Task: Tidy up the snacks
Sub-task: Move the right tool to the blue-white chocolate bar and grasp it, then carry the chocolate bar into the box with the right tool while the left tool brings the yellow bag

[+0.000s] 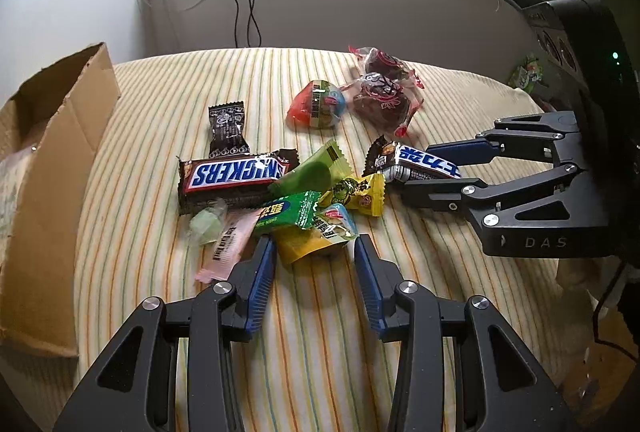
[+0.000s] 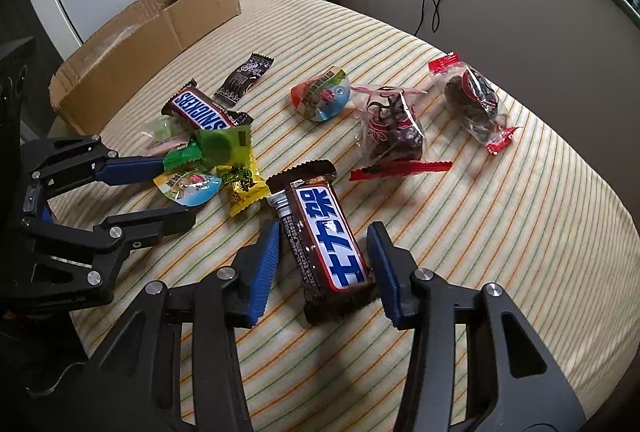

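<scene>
Right wrist view: Chinese-label bar [image 2: 326,252], brown wrapper with a blue-on-white panel, lies lengthwise between the right gripper [image 2: 326,264] jaws. The blue pads stand just beside its two long sides; whether they press on the wrapper cannot be told, a thin gap seeming to remain on the left side. The bar rests on the striped cloth [image 2: 500,232], its far end pointing at the snack pile.

Left wrist view: left gripper [image 1: 316,264] jaws open, astride the near edge of the pile. Yellow pouch [image 1: 316,240] with a blue-and-white picture lies between the fingertips, not pressed by either pad. Pink sachet [image 1: 228,248] lies just outside the left finger, touching it.

Pile, outward from the pouch:
- green packet [image 1: 290,211], overlapping the pouch;
- small yellow packet [image 1: 360,195], to the right;
- light green wrapper [image 1: 312,171], behind;
- pale green candy [image 1: 206,226], at the left;
- Snickers [image 1: 236,177], lying crosswise at the pile's far left.

Apart from the pile:
- black sachet [image 1: 227,131], just beyond the Snickers;
- round red-and-blue snack [image 1: 318,103], nearer the cloth's middle;
- two clear bags [image 2: 394,131] of dark fruit with red crimped ends, toward the far right edge, one [image 2: 474,105] beyond the other.

Cardboard box [image 2: 160,27], open-topped, sits at the cloth's far left edge.
</scene>
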